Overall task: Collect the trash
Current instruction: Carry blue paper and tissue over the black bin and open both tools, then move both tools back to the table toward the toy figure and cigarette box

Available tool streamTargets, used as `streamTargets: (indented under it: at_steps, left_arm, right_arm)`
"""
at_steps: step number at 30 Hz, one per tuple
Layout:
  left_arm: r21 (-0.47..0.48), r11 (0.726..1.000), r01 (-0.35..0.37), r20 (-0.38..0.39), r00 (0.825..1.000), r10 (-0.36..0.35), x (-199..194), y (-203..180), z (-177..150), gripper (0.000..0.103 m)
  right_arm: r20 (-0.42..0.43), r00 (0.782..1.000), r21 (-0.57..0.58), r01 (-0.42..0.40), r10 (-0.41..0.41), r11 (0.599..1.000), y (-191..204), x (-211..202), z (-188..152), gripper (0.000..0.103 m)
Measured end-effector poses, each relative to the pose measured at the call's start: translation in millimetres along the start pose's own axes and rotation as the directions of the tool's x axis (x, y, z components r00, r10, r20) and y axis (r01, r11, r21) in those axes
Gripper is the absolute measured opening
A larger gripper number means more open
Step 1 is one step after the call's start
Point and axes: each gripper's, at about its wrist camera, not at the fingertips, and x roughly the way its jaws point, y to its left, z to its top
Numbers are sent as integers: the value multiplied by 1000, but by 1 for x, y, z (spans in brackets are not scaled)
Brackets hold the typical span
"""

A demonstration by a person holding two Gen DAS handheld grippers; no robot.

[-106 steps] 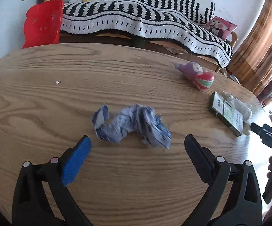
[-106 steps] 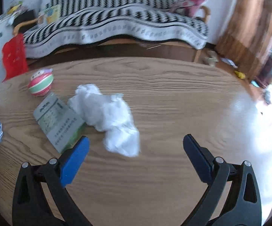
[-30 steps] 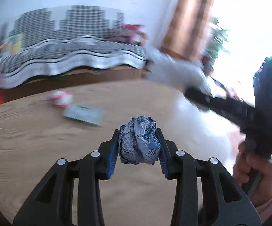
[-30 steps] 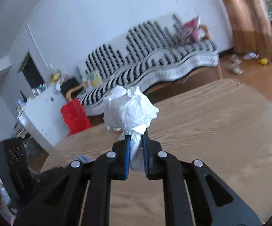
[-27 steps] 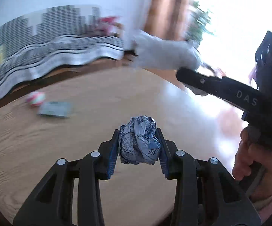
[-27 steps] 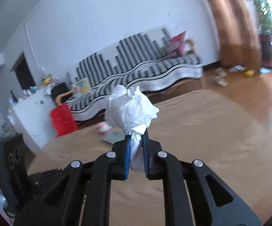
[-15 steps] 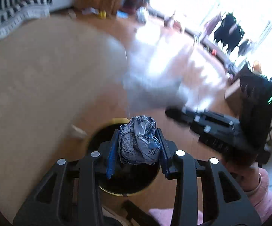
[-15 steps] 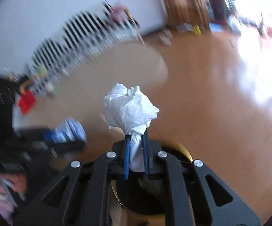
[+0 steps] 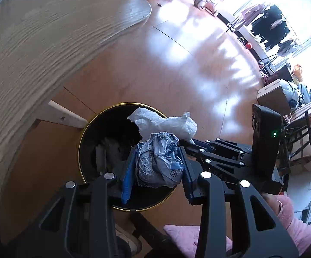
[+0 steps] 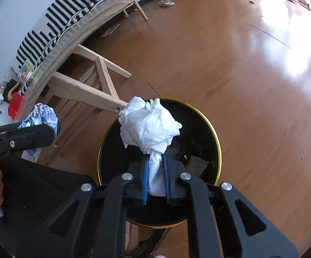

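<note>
From my left camera I see the left tool (image 9: 157, 167) clamped on a crumpled ball of blue-and-white printed paper (image 9: 158, 161), its blue pads pressed against both sides of the wad. The ball hangs right over the open mouth of a round black bin (image 9: 84, 129) with a gold rim, which stands on the wooden floor (image 9: 166, 64) just beside the edge of the bench (image 9: 37, 43). Some dark scraps lie inside the bin, but I cannot make out what they are.

My right tool (image 10: 155, 178) is closed on the lower tail of a wad of white tissue (image 10: 148, 126); the bulk of the wad puffs out above the pads. In the right view it too sits over the bin (image 10: 209, 126), with the gold rim circling behind it. In the left view the same tissue (image 9: 166, 123) shows just beyond the paper ball, over the far part of the bin opening, with the right tool reaching in from the right side. The two wads are close together, though I cannot tell whether they touch.

In the right view the paper ball (image 10: 42, 116) appears at the left, held in the left tool, with the light wooden frame under the bench (image 10: 84, 90) behind it. A striped sofa (image 10: 69, 10) stands further back by the wall.
</note>
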Motion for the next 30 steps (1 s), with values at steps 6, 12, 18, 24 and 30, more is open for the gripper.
streamTargets:
  at_steps: [6, 12, 18, 24, 30]
  left_arm:
    - [-29, 996, -86, 62, 994, 88, -4, 4, -1, 97]
    - [-69, 996, -59, 114, 991, 67, -16, 10, -2, 97]
    - [-108, 994, 30, 337, 941, 8, -104, 24, 19, 97]
    - [-187, 966, -177, 433, 868, 243, -212, 108, 17, 97]
    - [-435, 837, -333, 303, 821, 484, -251, 240, -32, 97]
  right_arm:
    - [-31, 999, -21, 13, -13, 1000, 10, 7, 13, 75]
    - [-35, 993, -106, 111, -116, 988, 15, 3, 13, 96]
    - [21, 991, -151, 137, -136, 979, 29, -6, 16, 96]
    - [164, 985, -247, 100, -60, 964, 85, -25, 56, 96]
    - [157, 986, -471, 19, 63, 882, 194, -9, 123, 96]
